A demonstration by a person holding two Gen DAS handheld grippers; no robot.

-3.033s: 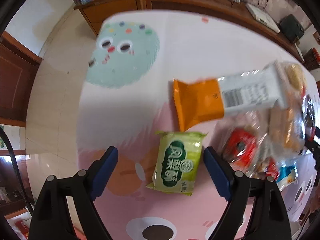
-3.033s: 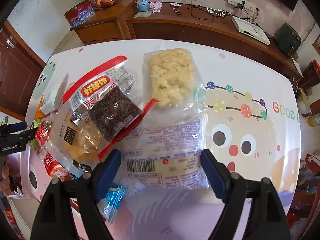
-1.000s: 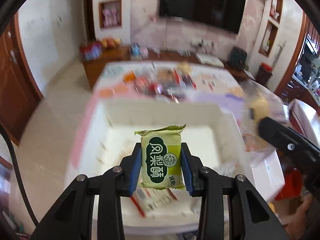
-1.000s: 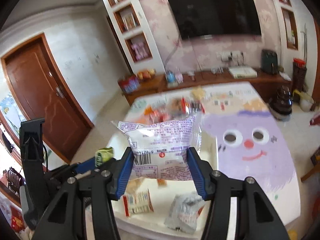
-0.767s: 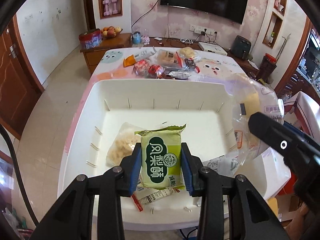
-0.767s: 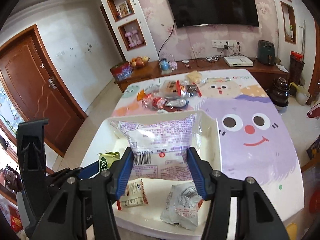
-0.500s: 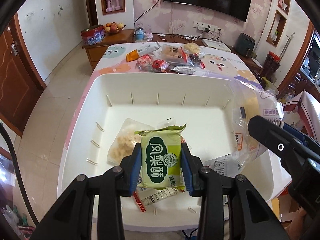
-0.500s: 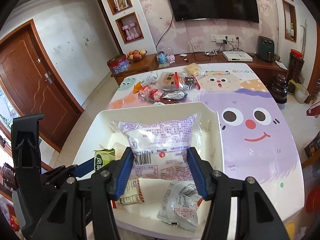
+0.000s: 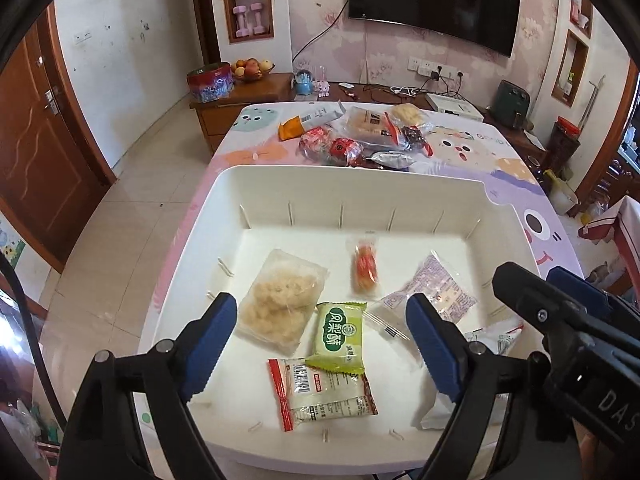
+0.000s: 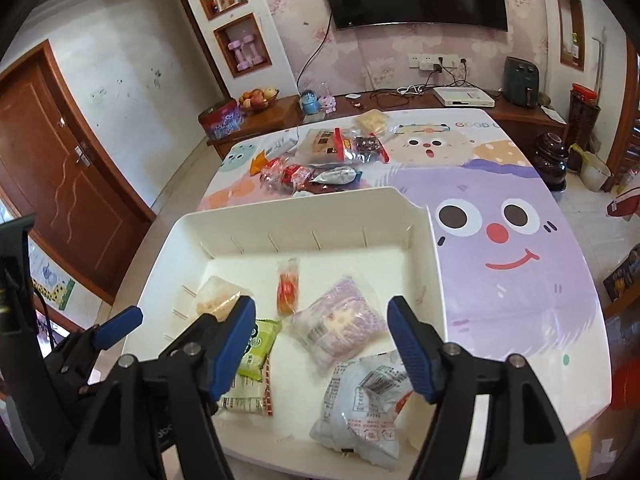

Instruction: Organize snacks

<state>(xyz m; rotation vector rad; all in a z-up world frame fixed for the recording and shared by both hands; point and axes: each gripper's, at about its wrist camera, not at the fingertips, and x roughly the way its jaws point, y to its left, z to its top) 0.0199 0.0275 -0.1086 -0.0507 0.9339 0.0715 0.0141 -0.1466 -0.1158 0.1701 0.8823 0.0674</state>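
So the white bin (image 9: 224, 184) holds six snack packets, including one green packet (image 9: 339, 338) and one purple-print bag (image 10: 340, 326), with both the left gripper (image 9: 322, 350) and right gripper (image 10: 322, 346) spread wide, holding nothing

My left gripper (image 9: 320, 344) is hanging wide open, both blue-padded fingers (image 9: 208, 344) spread far apart with nothing pinched between them, pointing forward and down from its black frame. My right gripper (image 10: 322, 344) is just the same, blue pads splayed wide and nothing clamped, angled down beside the other one. From the left camera I can see the right tool's black body (image 9: 560, 320) close on my right side, and from the right camera the left tool's blue fingertip (image 10: 119, 326) pokes in low on my left, so the two sit side by side, near each other but not touching.
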